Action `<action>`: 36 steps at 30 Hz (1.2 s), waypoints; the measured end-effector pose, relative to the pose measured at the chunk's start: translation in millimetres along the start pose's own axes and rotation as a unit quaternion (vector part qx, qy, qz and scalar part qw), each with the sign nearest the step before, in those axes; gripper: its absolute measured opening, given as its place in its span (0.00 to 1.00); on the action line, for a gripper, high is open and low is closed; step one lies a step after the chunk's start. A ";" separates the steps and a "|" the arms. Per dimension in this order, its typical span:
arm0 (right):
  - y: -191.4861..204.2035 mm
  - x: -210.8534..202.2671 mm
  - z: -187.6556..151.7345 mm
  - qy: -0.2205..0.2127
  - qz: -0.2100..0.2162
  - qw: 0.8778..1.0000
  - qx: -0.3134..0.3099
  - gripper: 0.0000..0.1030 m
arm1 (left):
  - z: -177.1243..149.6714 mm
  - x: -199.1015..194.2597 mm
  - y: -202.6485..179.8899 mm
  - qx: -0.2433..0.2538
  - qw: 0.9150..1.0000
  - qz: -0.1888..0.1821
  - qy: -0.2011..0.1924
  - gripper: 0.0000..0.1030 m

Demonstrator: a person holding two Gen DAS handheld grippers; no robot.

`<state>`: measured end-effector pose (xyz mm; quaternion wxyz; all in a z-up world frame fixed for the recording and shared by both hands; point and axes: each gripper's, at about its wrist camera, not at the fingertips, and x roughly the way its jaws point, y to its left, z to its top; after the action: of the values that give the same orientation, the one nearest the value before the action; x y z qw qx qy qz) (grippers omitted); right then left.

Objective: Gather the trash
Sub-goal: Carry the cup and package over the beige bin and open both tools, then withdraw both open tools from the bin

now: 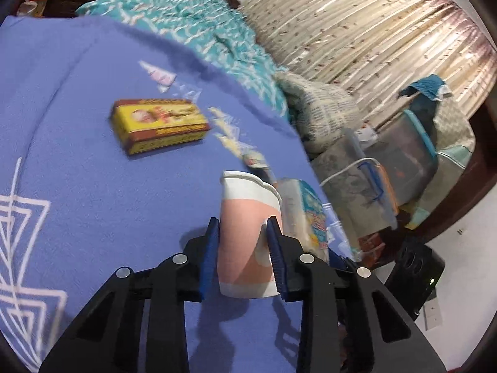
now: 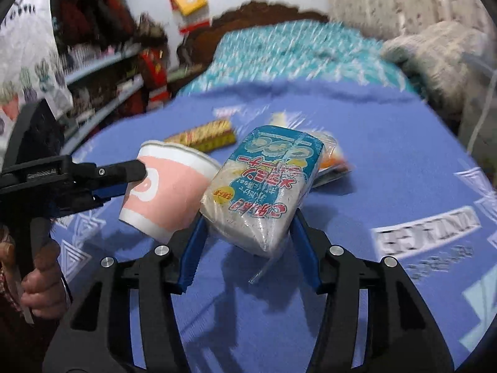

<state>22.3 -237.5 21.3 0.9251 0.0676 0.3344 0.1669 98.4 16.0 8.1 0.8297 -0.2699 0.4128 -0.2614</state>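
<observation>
Clamping paper cup point(image 1: 248, 236) w/ left tool point(image 1: 243, 227), right tool point(image 2: 247, 217) clamped on sponge pack point(image 2: 264, 186), person's hand point(image 2: 43, 283) only in right view.

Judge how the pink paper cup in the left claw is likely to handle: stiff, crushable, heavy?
The pink paper cup probably crushes easily: its rim looks dented with the left claw shut on it. Likely light, since it hangs tilted from a side grip. Laid down, it might roll.

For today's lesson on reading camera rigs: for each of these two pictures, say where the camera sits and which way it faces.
Left wrist: on the left gripper, facing along its fingers, downward over the blue bedspread; jaws clamp a paper cup.
Right wrist: on the right gripper, facing the headboard; jaws hold a wrapped packet; the person's hand shows.
Shared: cup, packet, yellow box, bedspread.
</observation>
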 end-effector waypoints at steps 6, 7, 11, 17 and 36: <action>-76.3 -42.9 -3.0 -0.035 -0.032 0.996 0.074 0.54 | 10.4 45.8 -75.0 0.060 0.997 -0.040 0.037 0.28; -94.9 -50.9 -5.5 -0.043 -0.044 0.994 0.090 0.54 | 13.4 64.0 -93.8 0.074 0.995 -0.050 0.050 0.28; -177.8 -99.1 -16.3 -0.076 -0.109 0.979 0.156 0.55 | 18.1 150.7 -173.2 0.125 0.983 -0.081 0.109 0.28; -312.3 -149.4 -39.6 -0.079 -0.195 0.944 0.253 0.58 | -3.1 280.5 -286.3 0.195 0.958 -0.099 0.186 0.28; -283.3 -141.3 -8.4 -0.127 -0.135 0.947 0.261 0.84 | -4.3 224.8 -287.5 0.294 0.953 0.011 0.068 0.72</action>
<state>-10.2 -552.4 32.1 0.9238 0.2819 0.2515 -0.0627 151.6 -338.9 74.3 0.8451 0.0085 0.3761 -0.3799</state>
